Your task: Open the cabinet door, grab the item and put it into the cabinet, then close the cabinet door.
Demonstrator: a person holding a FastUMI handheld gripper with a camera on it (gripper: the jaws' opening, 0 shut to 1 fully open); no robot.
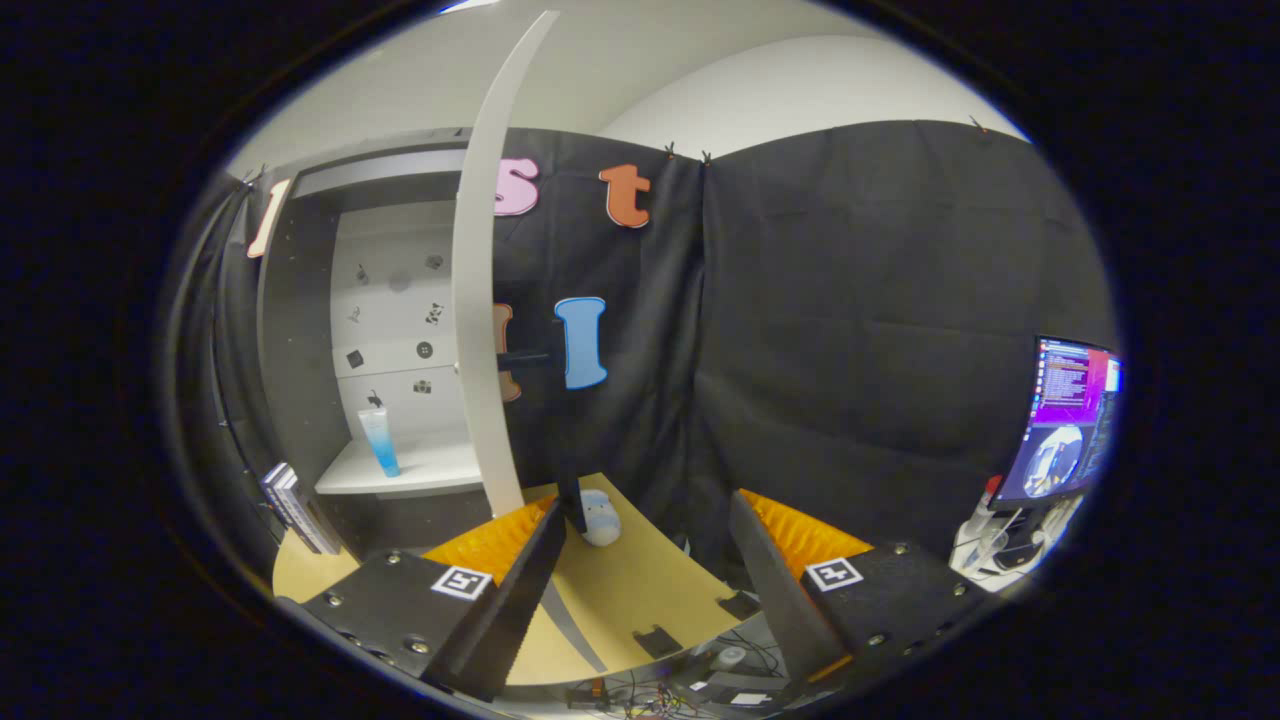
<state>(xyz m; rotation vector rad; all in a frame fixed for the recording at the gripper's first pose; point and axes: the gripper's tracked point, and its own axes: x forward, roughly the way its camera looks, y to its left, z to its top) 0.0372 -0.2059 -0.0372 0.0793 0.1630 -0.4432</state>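
A: Pale wood is showing just ahead of the claw [645, 590] — the tan wooden surface [640, 590] is lying between and beyond its two fingers.

B: And the claw itself?

A: Its fingers are standing spread wide apart, gripping nothing, with only bare tabletop between them.

B: Where is the item sitting?

A: A clear-to-blue squeeze tube with a black cap [379, 440] is standing upright on the white shelf [420, 470] inside the dark grey cabinet [300, 380], well beyond the left finger.

B: Is the door hanging open?

A: Yes, the white cabinet door [475, 330] is swung out edge-on toward the camera, its black bar handle [525, 357] sticking out to the right.

B: Anything else resting on the surface?

A: A small pale blue and white rounded object [600, 517] is sitting beyond the fingers, near the door's lower edge; what it is cannot be told. A stack of books [298, 508] is leaning beside the cabinet's base, and a lit monitor [1065, 420] is glowing far off to the right.
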